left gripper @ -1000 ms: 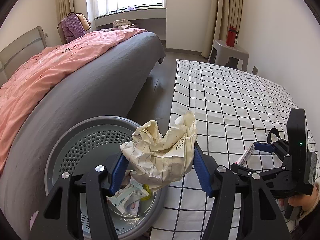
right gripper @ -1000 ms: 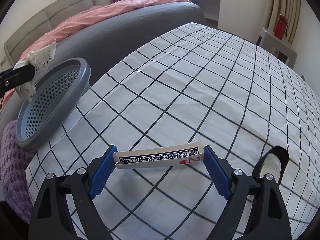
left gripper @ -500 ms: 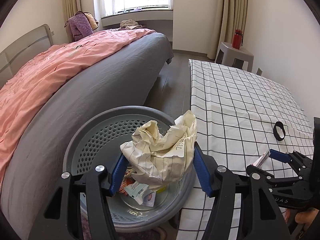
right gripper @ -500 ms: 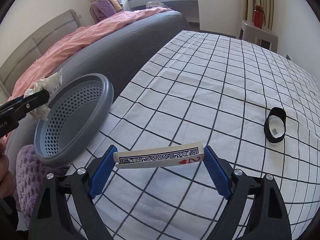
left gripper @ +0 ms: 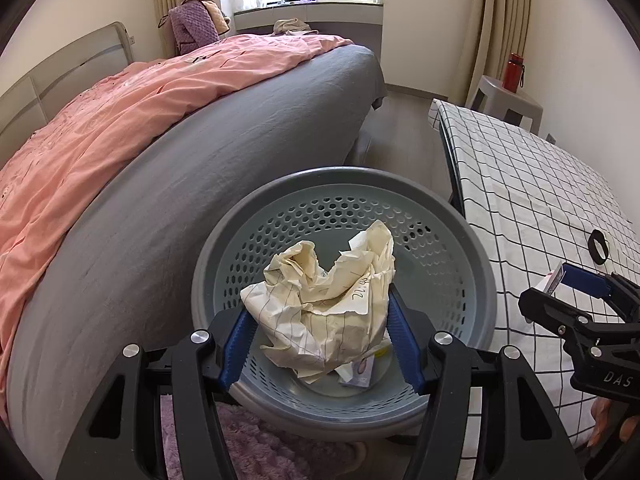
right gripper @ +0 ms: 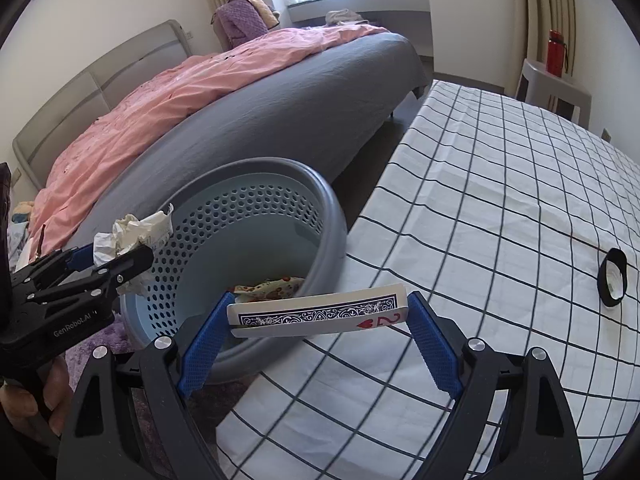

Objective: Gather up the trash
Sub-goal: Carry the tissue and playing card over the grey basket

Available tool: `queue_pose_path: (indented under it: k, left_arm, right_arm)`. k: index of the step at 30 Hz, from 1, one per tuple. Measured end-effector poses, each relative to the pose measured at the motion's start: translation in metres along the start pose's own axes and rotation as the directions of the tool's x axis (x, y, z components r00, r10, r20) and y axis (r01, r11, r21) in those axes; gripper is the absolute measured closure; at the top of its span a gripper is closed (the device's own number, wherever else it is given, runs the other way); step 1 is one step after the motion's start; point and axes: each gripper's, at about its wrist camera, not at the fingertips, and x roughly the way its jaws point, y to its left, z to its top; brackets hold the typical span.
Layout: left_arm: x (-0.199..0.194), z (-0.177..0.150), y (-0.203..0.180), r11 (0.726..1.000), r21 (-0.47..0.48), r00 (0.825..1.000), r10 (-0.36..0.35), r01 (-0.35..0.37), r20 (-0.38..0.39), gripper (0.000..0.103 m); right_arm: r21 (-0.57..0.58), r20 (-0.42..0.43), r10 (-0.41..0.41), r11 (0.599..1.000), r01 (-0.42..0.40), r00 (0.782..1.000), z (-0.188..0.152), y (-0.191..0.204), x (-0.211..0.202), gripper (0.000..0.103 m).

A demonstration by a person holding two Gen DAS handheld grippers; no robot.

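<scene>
Seen from the left wrist, the left gripper (left gripper: 320,340) is clamped on a crumpled sheet of lined paper (left gripper: 324,308), both blue pads pressed into its sides. The wad hangs directly above the open mouth of the grey perforated bin (left gripper: 476,280), which stands on the floor between the bed (left gripper: 240,140) and the table with the checked cloth (left gripper: 540,184). A few scraps (left gripper: 360,372) already lie on the bin's bottom, so part of the collecting is done. At the right edge the right gripper (left gripper: 560,280) shows, level with the table's near end. A small black ring-shaped thing (left gripper: 597,245) lies on the cloth beyond it.

From the right wrist, the right gripper (right gripper: 320,312) is closed across the length of a playing card (right gripper: 320,314), blue-patterned back up, a red two of hearts showing at one corner. The card sits over the near rim of the bin (right gripper: 332,216), partly over the table edge, so it is not yet squarely above the opening. Inside the bin a printed wrapper (right gripper: 272,286) is visible. The left gripper (right gripper: 116,256) holds the paper (right gripper: 132,232) at the bin's far side. The black ring (right gripper: 612,278), with something white inside it, rests alone on the checked cloth (right gripper: 500,200).

Judged from this, both pieces are carried but neither is dropped; the paper looks ready for release, the card needs a little more travel, and the ring, if it counts as trash, remains to be fetched.
</scene>
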Motion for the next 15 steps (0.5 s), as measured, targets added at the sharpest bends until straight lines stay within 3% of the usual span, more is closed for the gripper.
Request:
queue_pose_path:
  k: [15]
  left_arm:
    - [0.027,0.006,0.035,0.999,-0.045,1.000,-0.005,0.005,-0.018,0.043]
  right_arm:
    - [-0.054,-0.027,0.030,0.998,-0.032,0.999,0.032,0.036,0.040,0.018]
